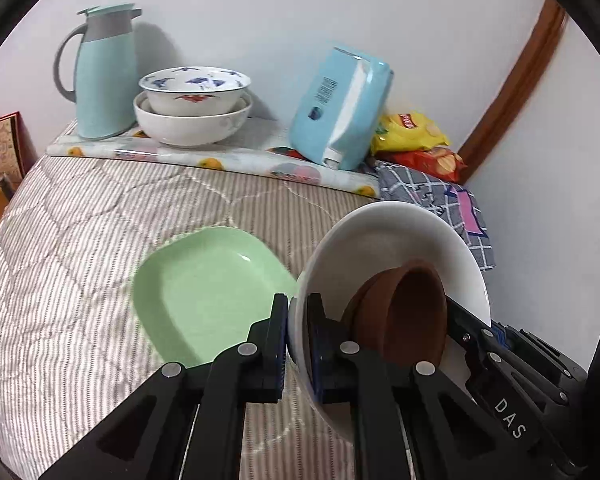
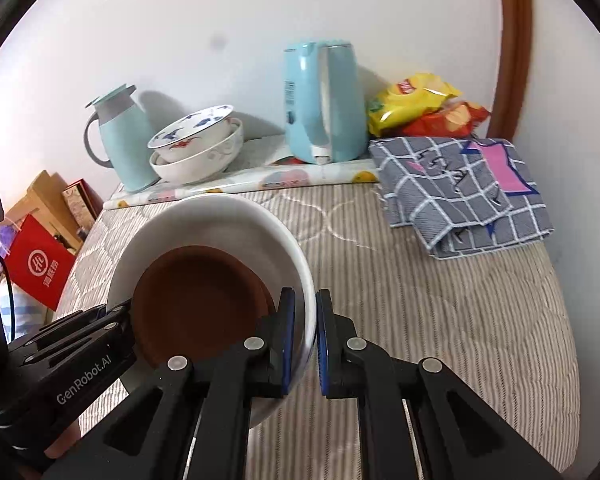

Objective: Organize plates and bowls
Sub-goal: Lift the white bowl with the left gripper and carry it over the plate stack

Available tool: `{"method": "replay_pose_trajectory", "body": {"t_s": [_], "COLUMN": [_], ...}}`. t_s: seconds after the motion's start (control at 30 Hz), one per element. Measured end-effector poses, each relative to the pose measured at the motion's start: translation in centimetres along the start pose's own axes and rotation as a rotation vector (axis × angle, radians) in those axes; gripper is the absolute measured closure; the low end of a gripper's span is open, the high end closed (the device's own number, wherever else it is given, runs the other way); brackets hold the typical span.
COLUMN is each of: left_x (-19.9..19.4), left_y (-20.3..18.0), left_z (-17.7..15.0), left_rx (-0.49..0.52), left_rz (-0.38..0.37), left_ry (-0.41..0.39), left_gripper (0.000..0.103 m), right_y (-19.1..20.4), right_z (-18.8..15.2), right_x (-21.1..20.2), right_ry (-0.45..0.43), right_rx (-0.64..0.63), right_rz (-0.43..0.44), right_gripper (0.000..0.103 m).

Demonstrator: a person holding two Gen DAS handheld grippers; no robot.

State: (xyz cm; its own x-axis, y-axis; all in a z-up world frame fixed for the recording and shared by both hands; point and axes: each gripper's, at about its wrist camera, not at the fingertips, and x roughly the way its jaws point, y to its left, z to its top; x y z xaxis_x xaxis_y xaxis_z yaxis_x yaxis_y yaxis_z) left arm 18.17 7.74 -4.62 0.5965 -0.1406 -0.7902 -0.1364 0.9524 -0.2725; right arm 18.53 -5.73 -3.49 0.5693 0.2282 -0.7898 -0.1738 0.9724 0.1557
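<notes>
While both grippers clamp it, the white bowl (image 1: 396, 248) hangs tilted above the striped quilt (image 1: 80, 240), its rim pinched on two opposite sides.

- Left gripper (image 1: 298, 344): fingers (image 1: 276, 344) closed on the white bowl's rim, one pad outside the wall, one inside; angled downward.
- Right gripper (image 2: 305, 340): fingers (image 2: 286, 340) closed on the opposite rim, likewise one pad inside, one outside; angled downward.
- White bowl, contents: a brown bowl (image 2: 198, 300), slid against the lower wall; it looks like two nested brown pieces, though that cannot be told for sure.
- Green dish (image 1: 204, 292): lies empty on the quilt, just beside the white bowl on the left gripper's side.
- Stacked bowls (image 1: 194, 104): beyond the white bowl, on the fruit-print cloth (image 1: 236, 160); a blue-patterned bowl sits in a larger white one.
- Teal jug (image 1: 104, 72): beside the stacked bowls, away from the white bowl.
- Blue kettle (image 2: 320, 104): upright, beyond the white bowl.
- Snack bags (image 2: 424, 104) and checked cloth (image 2: 460, 188): well apart from the white bowl, on the right gripper's side.
</notes>
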Motion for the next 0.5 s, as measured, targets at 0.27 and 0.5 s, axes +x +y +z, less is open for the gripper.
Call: {"method": "replay_pose_trajectory", "body": {"t_s": [0.27, 0.5], "left_x": [-0.2, 0.1], "left_y": [2.9, 5.0], "left_z": [0.6, 1.0], "left_rx": [-0.029, -0.060], "left_rz": [0.034, 0.032], "left_ry": [-0.002, -0.002], "left_gripper": [0.093, 0.093], "right_y": [2.7, 4.5], "right_z": [0.6, 1.2], "right_x": [1.4, 2.6], "right_ry": [0.013, 0.028], "right_rx": [-0.027, -0.051], "right_rz": [0.042, 0.045], "right_gripper": [0.093, 0.093]}}
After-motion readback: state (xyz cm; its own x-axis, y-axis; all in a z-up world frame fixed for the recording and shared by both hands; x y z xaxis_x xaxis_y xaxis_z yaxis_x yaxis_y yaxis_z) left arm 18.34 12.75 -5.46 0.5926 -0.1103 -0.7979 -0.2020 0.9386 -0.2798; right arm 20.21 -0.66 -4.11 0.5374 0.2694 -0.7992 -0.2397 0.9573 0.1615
